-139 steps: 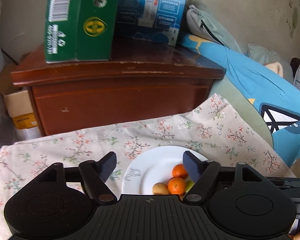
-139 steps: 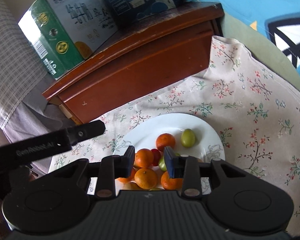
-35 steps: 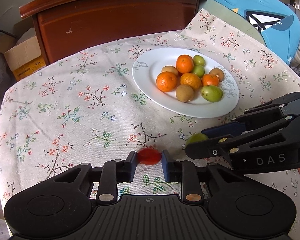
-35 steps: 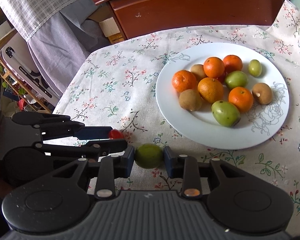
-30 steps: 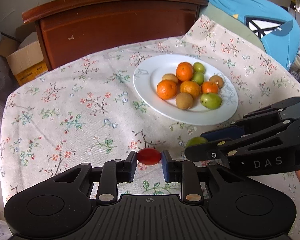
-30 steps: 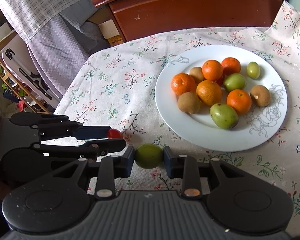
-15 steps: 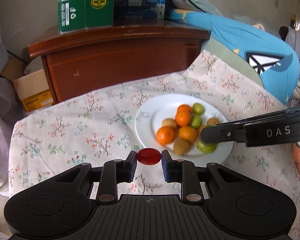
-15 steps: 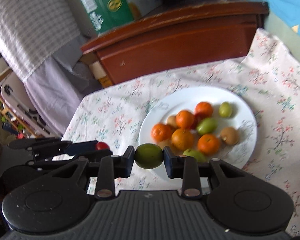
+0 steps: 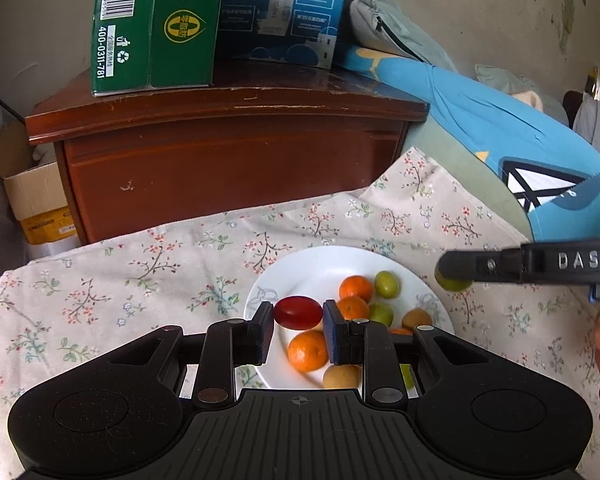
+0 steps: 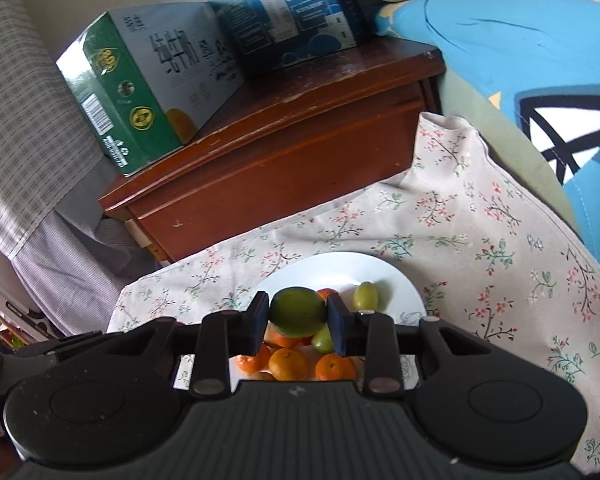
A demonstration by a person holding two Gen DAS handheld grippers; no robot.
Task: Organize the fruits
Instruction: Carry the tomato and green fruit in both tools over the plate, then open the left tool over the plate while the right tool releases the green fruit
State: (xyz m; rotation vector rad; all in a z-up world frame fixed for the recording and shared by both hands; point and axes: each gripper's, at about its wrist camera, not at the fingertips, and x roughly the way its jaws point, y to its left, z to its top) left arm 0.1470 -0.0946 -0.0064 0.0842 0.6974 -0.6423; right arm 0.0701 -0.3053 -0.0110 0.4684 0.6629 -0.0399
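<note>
left gripper [image 9: 298, 317] clamped on a red cherry tomato [image 9: 298, 312], right gripper [image 10: 298, 317] squeezing a green fruit [image 10: 297, 311], both above the white plate [image 9: 320, 264] w/ fruits

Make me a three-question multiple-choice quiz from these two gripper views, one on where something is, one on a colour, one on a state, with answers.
1. Where does the green carton stand?
A. on the wooden cabinet
B. on the plate
C. on the tablecloth

2. What colour is the fruit in the left gripper?
A. orange
B. red
C. yellow

3. What is the state of the right gripper?
A. wide open
B. shut on nothing
C. shut on a green fruit

Answers: 1 A, it sits on the cabinet top. 2 B, a red fruit sits between the fingers. 3 C, both fingers press it.
</note>
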